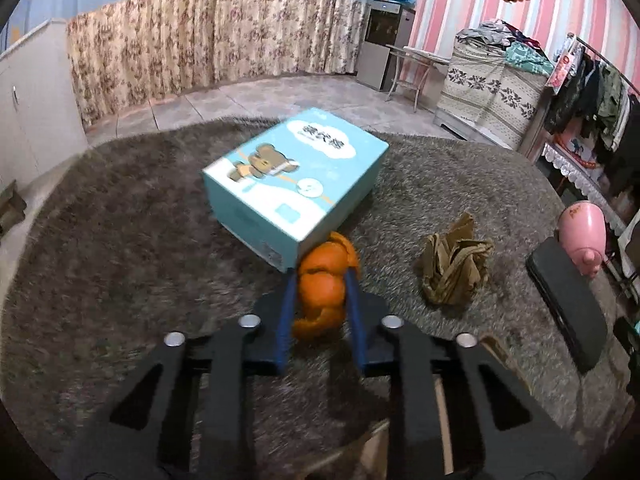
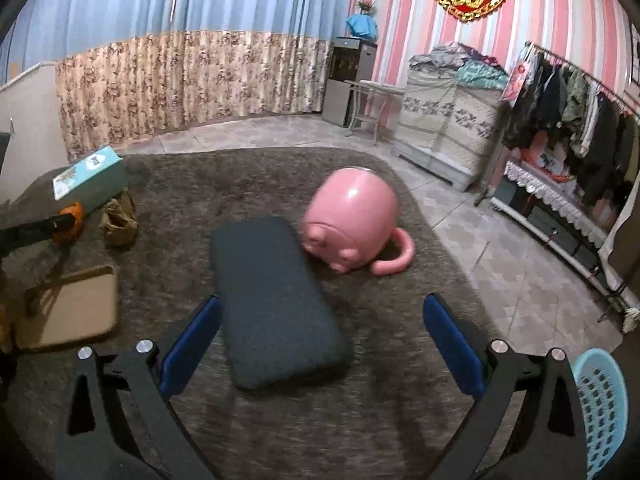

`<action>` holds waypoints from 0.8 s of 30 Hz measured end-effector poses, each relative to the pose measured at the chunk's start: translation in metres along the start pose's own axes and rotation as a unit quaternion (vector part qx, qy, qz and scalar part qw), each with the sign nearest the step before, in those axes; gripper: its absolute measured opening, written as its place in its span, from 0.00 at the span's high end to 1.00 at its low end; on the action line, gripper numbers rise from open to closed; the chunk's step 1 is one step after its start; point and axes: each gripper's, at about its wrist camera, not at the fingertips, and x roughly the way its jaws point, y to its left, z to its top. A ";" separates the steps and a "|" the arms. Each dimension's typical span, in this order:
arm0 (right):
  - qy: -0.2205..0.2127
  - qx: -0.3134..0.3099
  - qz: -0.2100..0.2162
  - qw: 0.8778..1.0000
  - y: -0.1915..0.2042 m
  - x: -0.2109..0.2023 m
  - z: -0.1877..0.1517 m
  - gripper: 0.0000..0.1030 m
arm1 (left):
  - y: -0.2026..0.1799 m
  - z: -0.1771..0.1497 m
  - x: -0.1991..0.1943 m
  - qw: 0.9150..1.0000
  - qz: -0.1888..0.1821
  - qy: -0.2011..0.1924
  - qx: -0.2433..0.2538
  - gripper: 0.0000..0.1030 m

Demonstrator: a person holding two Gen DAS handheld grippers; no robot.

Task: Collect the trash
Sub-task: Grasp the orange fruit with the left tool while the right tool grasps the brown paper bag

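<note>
Peel [image 1: 324, 284] lengthwise in left claw [image 1: 322, 276], pointing twd box [image 1: 296, 184].

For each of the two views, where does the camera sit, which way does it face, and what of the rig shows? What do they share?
Left wrist: sits behind the left gripper, looking down across the shaggy brown rug toward the curtains; its blue pads are shut on the orange peel, by the teal cardboard box.
Right wrist: sits behind the open right gripper, facing the dark grey flat case and pink pig-shaped mug.
Shared: box, peel, crumpled brown paper, case, mug, rug.
</note>
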 end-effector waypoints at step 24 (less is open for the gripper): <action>0.019 -0.054 0.135 0.989 0.152 0.059 0.038 0.16 | 0.097 -0.019 -0.042 0.991 0.106 -0.063 -0.053 0.82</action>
